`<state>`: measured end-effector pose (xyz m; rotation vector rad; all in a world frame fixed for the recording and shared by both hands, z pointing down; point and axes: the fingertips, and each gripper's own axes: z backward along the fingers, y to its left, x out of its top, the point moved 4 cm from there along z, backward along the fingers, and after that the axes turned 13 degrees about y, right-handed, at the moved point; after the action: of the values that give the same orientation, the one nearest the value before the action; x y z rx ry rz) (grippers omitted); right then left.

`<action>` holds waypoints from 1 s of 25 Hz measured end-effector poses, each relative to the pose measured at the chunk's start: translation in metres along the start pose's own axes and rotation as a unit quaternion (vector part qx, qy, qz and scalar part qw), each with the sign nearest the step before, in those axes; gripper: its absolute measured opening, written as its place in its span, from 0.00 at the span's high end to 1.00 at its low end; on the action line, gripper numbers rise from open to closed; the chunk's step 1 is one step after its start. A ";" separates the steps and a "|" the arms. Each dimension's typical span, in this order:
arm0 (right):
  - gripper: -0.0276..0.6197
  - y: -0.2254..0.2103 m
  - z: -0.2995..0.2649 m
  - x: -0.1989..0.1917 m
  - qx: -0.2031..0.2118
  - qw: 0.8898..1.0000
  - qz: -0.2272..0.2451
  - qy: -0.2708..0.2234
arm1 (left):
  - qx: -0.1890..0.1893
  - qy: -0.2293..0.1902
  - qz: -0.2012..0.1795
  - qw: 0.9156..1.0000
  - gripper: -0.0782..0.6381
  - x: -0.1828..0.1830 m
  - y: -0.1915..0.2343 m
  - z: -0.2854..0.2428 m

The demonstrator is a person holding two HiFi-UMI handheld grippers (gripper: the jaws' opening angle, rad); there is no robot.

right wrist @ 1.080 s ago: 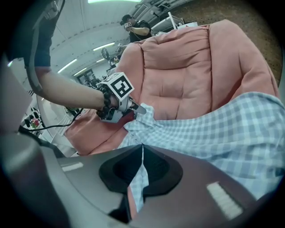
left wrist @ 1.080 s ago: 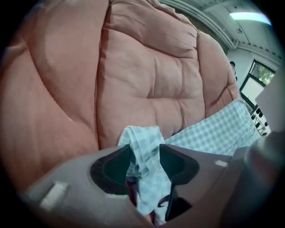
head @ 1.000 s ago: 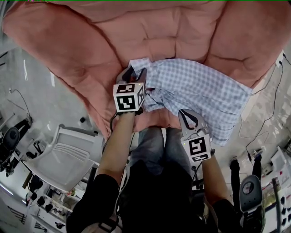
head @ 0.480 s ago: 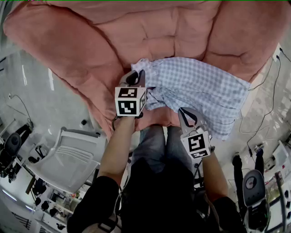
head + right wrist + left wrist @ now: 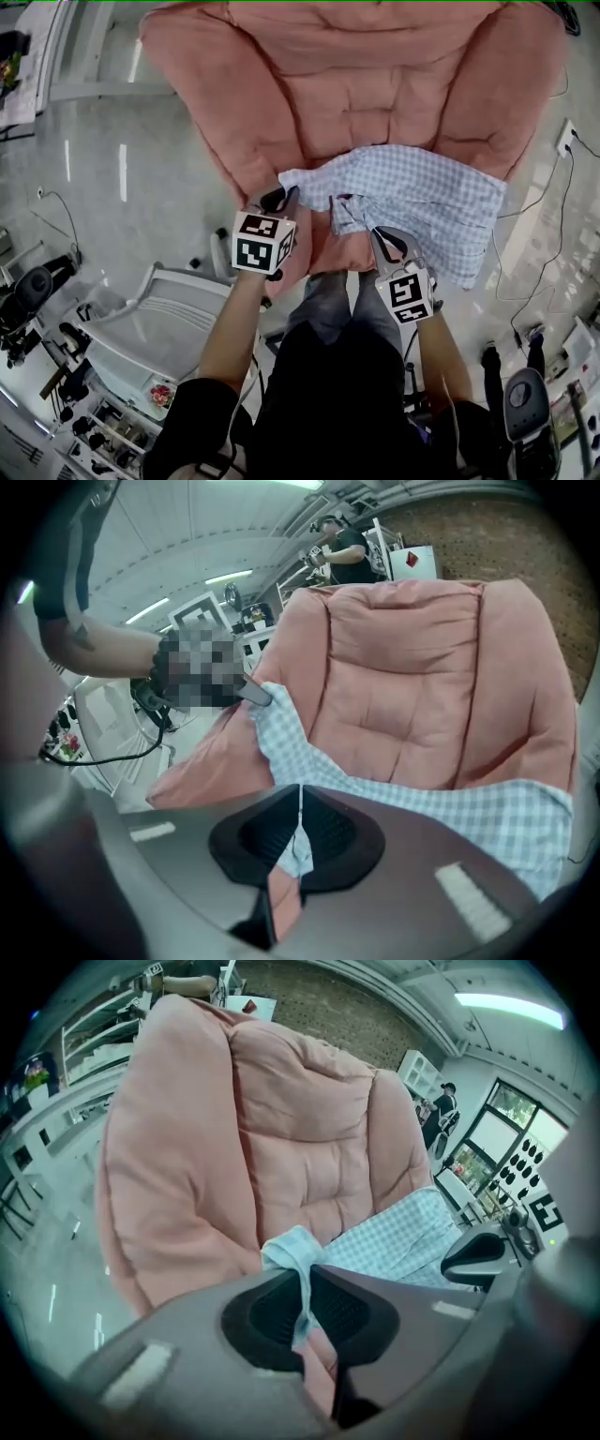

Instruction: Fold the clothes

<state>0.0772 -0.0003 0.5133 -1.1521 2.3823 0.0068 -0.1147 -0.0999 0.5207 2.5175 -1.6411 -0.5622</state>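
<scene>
A blue-and-white checked shirt lies spread over the seat of a pink armchair. My left gripper has just been closing and is shut on the shirt's left corner, which is bunched between its pads. My right gripper is shut on the shirt's near edge, with a thin fold of cloth between its pads. Both grippers hold that edge raised off the seat front. The rest of the shirt drapes to the right. In the right gripper view, the left gripper shows at the lifted corner.
A white plastic chair stands on the glossy floor at the lower left. Cables run over the floor to the right of the armchair. Black equipment sits at the lower right. The person's legs are against the seat front.
Both grippers have risen and drawn back toward the person. The shirt's near edge has come up off the seat with them. The left corner is now pinched tight.
</scene>
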 end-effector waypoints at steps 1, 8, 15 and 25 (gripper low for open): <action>0.94 0.004 0.001 0.008 0.000 1.000 0.004 -0.003 | 0.003 0.002 -0.005 1.000 0.85 -0.002 0.003 0.010; 0.94 0.033 0.014 0.062 -0.001 0.999 0.042 -0.016 | -0.001 -0.004 -0.012 1.000 0.85 -0.012 0.020 0.070; 0.94 0.060 0.021 0.112 0.006 0.995 0.095 -0.030 | 0.020 0.001 -0.007 1.000 0.85 -0.039 0.057 0.120; 0.94 0.093 -0.012 0.158 0.034 0.987 0.156 -0.001 | 0.004 -0.044 0.037 0.998 0.85 -0.074 0.119 0.158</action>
<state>-0.0795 -0.0592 0.4374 -0.7387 2.5165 0.0314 -0.2991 -0.0631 0.4249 2.4580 -1.7604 -0.6684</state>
